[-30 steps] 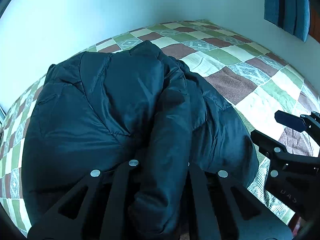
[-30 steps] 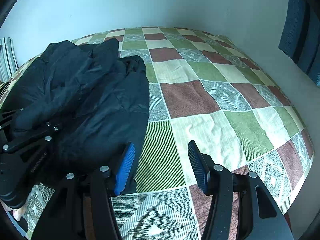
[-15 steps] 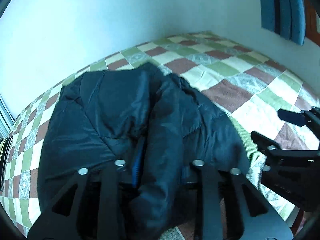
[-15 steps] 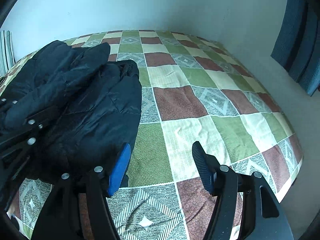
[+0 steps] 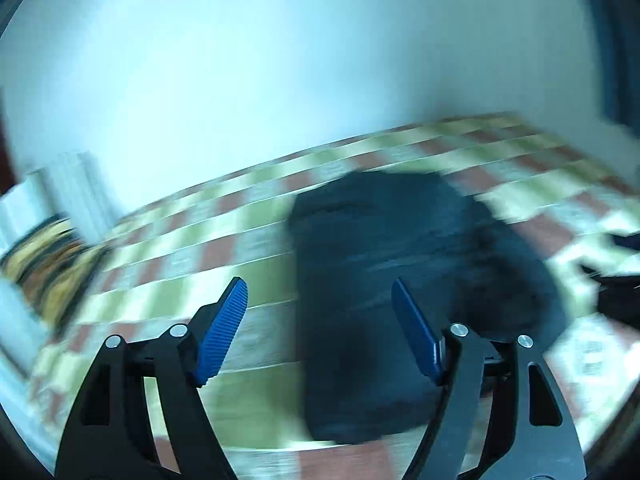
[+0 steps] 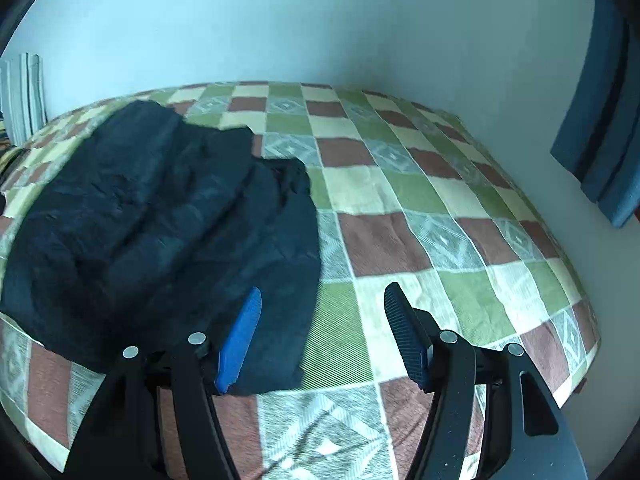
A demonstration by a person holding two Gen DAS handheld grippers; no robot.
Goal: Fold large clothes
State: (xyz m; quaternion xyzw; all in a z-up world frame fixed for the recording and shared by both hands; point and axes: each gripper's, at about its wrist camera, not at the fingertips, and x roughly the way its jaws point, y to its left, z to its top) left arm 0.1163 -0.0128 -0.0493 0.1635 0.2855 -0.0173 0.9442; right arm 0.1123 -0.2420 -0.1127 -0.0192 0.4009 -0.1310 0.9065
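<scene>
One dark puffy jacket [image 6: 160,220], seemingly folded, on checked quilt [image 6: 420,208]; both tools spread, empty, left [image 5: 320,328] widening.

Open checked bedspread [image 6: 420,240] right of the dark jacket [image 6: 160,220]; wall [image 6: 320,20] close behind; curtain [image 6: 600,120] far right.

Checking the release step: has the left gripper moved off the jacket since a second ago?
Yes. The left gripper has pulled back from the dark jacket lying on the quilt; its jaws are opening, nothing between them.
</scene>
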